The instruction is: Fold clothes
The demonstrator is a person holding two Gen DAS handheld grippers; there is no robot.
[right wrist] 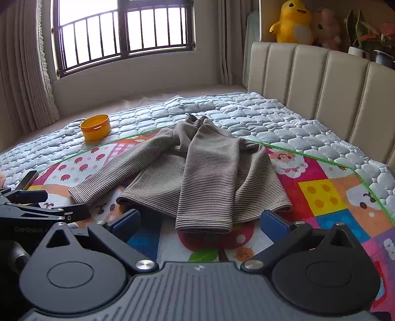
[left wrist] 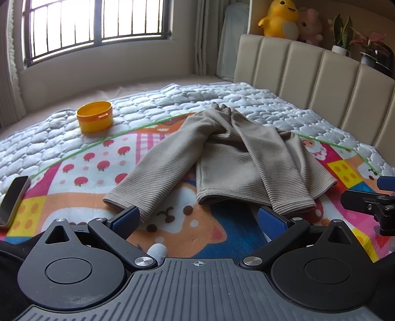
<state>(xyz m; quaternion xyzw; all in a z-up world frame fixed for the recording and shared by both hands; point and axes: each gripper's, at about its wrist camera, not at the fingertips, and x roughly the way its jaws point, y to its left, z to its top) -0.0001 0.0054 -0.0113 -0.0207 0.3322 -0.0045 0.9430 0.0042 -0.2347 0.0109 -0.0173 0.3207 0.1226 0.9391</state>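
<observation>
Both grippers, left (left wrist: 198, 217) and right (right wrist: 201, 221), spread blue-padded fingers wide before the ribbed striped top (right wrist: 197, 172).

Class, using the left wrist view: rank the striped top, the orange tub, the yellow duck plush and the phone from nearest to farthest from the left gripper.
From the left gripper:
1. Striped top, just ahead on the mat, one cuff at the left finger.
2. Phone, at the far left edge of the mat.
3. Orange tub, ahead-left on the quilt.
4. Yellow duck plush, on the ledge behind the headboard.
</observation>
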